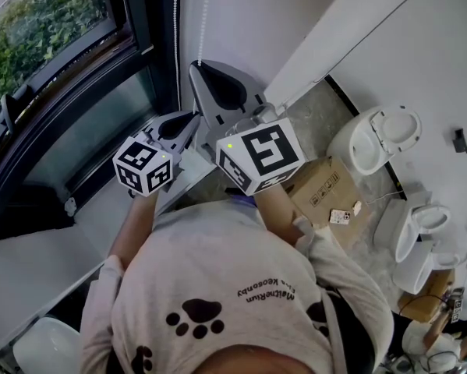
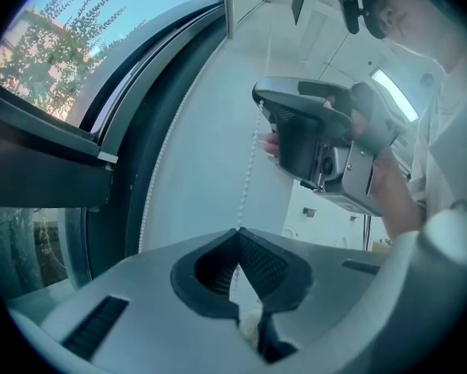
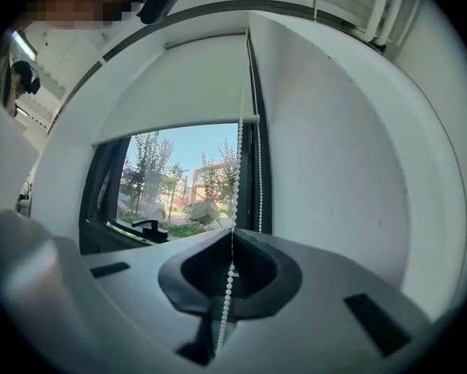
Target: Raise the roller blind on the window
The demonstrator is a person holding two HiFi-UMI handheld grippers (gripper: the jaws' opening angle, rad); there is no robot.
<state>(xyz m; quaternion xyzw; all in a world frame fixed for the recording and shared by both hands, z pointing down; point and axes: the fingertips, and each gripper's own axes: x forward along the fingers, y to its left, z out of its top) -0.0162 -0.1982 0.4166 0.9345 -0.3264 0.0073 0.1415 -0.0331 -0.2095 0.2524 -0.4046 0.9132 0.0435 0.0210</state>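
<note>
Stretching across the bottom of the head view, a pale shirt (image 1: 217, 287) bears dark paw prints and a line of small print that lies upside down and is too fine to read with certainty. Just beyond it both grippers are held out toward the window, each topped by a marker cube (image 1: 260, 158) of black-and-white squares; no letters show on them. The left claw (image 2: 237, 231) is clenched, its tips together on the white bead chain (image 2: 252, 162), which rises straight from the pinch. Higher on the same strand, the right claw (image 3: 233, 232) is likewise clenched on the beads, with the chain running down through the hollow between its dark pads; a hand (image 2: 389, 185) wraps its grip. A second strand hangs free just beside the held one, next to the white wall (image 3: 334, 170). Farther off, the roller blind (image 3: 178, 92) covers the upper part of the window (image 3: 171, 185), its bottom bar crossing the glass above trees (image 3: 151, 162) and a building (image 3: 198, 185) outside. Away to the right on the floor (image 1: 319, 107), a cardboard box (image 1: 323, 185) carries dark print too small to read, and white toilets (image 1: 381, 139) stand just past it.
</note>
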